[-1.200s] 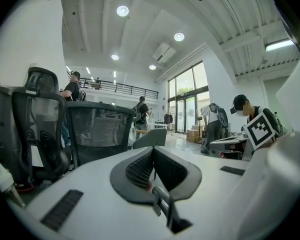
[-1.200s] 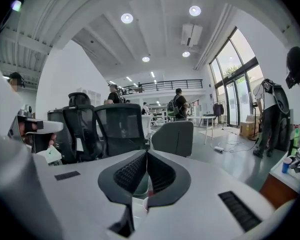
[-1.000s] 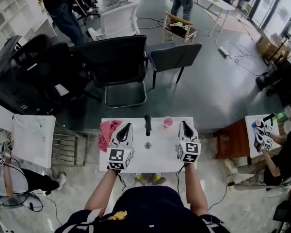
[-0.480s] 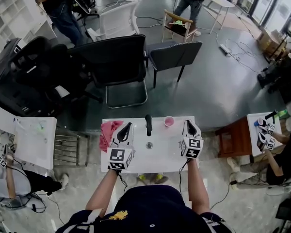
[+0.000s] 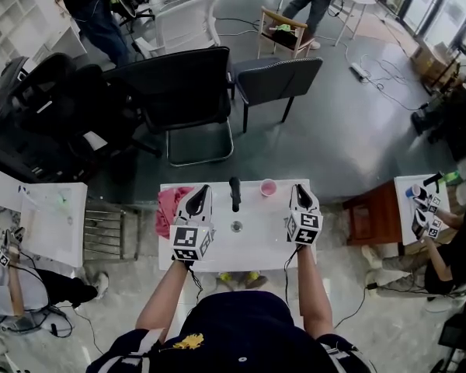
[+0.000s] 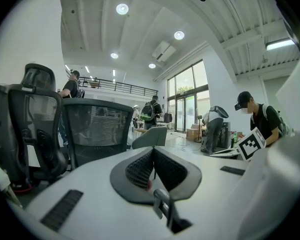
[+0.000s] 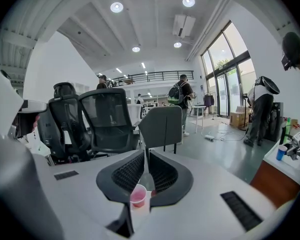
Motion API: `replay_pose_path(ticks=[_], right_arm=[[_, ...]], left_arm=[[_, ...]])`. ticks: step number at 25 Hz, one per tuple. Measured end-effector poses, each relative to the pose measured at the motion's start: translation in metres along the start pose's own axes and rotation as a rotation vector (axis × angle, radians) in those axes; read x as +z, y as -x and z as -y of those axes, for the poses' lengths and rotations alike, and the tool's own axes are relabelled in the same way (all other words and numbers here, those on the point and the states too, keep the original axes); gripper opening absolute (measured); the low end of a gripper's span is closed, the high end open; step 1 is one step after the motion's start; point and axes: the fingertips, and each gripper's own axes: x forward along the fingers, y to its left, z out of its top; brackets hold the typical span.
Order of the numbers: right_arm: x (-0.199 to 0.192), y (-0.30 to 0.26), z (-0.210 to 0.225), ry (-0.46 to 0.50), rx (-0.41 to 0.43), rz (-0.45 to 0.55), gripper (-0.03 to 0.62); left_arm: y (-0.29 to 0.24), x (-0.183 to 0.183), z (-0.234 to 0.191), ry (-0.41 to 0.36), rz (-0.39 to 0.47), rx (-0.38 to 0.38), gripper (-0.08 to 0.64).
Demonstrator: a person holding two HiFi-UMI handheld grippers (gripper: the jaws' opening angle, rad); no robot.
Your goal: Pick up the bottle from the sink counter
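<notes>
A white sink counter (image 5: 256,249) lies below me with a round drain (image 5: 236,226) in its middle. A slim dark upright thing (image 5: 234,193) stands behind the drain; I cannot tell whether it is the bottle or a tap. My left gripper (image 5: 204,188) (image 6: 154,153) rests left of it, shut and empty. My right gripper (image 5: 298,187) (image 7: 146,156) rests at the right. Its jaws are opening to a thin slit with nothing between them. A pink cup (image 5: 268,187) (image 7: 138,196) stands ahead of it.
A pink cloth (image 5: 168,208) lies at the counter's left end. Black office chairs (image 5: 185,99) and a grey chair (image 5: 279,84) stand beyond the far edge. Another white table (image 5: 46,224) is at the left, and a seated person with grippers (image 5: 450,239) is at the right.
The right gripper has edged a little forward over the counter. The left gripper has stayed put. People in the background have walked on.
</notes>
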Motion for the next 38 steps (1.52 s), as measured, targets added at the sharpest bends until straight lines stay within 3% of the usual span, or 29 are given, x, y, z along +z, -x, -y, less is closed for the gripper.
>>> replay_pose_path(ticks=[10, 30, 38], right_arm=[[-0.023, -0.01, 0.02, -0.011, -0.028, -0.054, 0.088], [-0.095, -0.028, 0.051, -0.036, -0.083, -0.181, 0.247], [-0.109, -0.036, 0.064, -0.041, -0.094, -0.187, 0.298]], left_arm=[[-0.003, 0.001, 0.011, -0.014, 0.005, -0.043, 0.018], [-0.001, -0.012, 0.013, -0.026, -0.028, -0.039, 0.018], [-0.002, -0.019, 0.019, -0.025, -0.044, -0.043, 0.018]])
